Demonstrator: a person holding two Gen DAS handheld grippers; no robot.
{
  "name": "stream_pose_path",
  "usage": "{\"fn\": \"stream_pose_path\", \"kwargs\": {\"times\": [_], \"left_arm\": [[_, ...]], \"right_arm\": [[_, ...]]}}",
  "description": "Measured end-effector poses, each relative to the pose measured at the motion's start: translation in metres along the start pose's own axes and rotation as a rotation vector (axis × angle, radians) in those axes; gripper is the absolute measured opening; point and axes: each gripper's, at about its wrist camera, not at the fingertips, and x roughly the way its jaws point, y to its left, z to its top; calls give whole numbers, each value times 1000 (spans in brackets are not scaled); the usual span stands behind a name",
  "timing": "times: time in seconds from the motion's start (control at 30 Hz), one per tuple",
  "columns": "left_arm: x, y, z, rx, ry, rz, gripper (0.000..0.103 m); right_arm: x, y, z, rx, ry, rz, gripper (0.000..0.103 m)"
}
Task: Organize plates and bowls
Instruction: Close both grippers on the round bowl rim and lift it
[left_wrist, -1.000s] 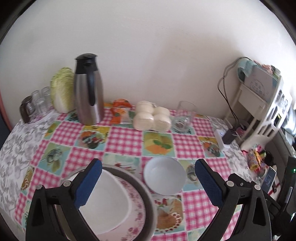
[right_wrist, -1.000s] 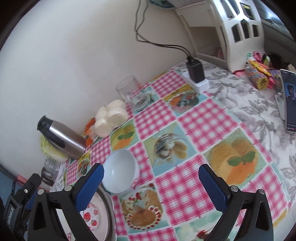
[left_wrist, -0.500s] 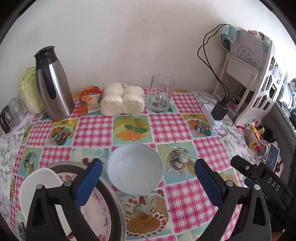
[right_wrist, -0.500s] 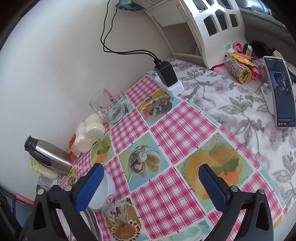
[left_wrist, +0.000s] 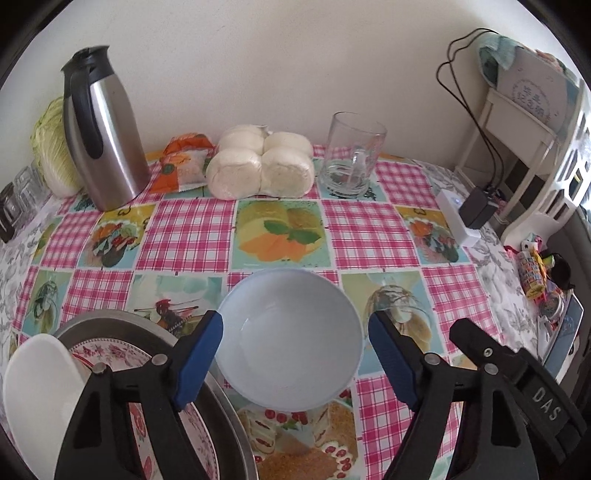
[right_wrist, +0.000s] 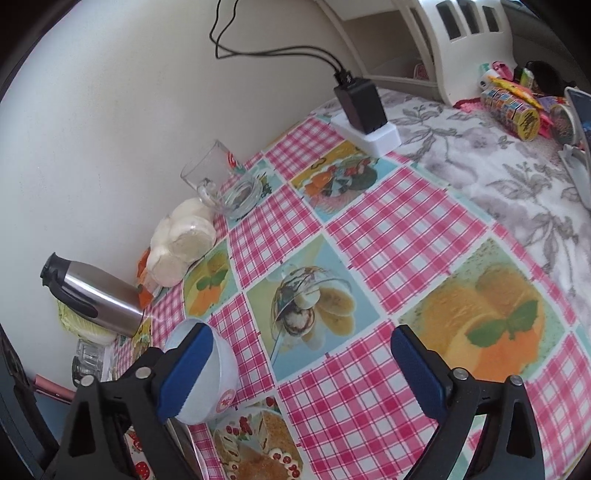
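Bowls and plates are gathered at the near left part of the table, probably so they can be stacked together: a pale blue bowl stands alone on the checked tablecloth, just beside a metal tray that already carries a flowered plate and a white dish on top of it. The bowl sits upright and empty, so in my judgement it is the next piece to be lifted onto that pile.

The left gripper is placed around this bowl, one blue pad on each side of the rim. Its jaws have just been closing, with the bowl between them, but a small gap is visible on both sides (the pads do not press the rim yet), so nothing is held.

The right gripper hangs over bare cloth to the right of the bowl. Its jaws have also just been closing a little, yet they stand wide apart with nothing between them; its left pad only passes in front of the bowl in the right wrist view.
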Motion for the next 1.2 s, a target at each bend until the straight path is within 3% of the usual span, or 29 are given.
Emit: {"fn": "stream_pose_path", "kwargs": {"times": [0.37, 0.87, 1.2], "left_arm": [[26, 19, 4, -70, 15, 39, 74], [26, 27, 8, -119, -18, -16, 70], [25, 28, 8, -122, -20, -30, 70]], "right_arm": [[37, 14, -9, -13, 55, 83, 78], [52, 31, -17, -58, 114, 171, 48], [66, 48, -29, -117, 149, 170, 32]]}}
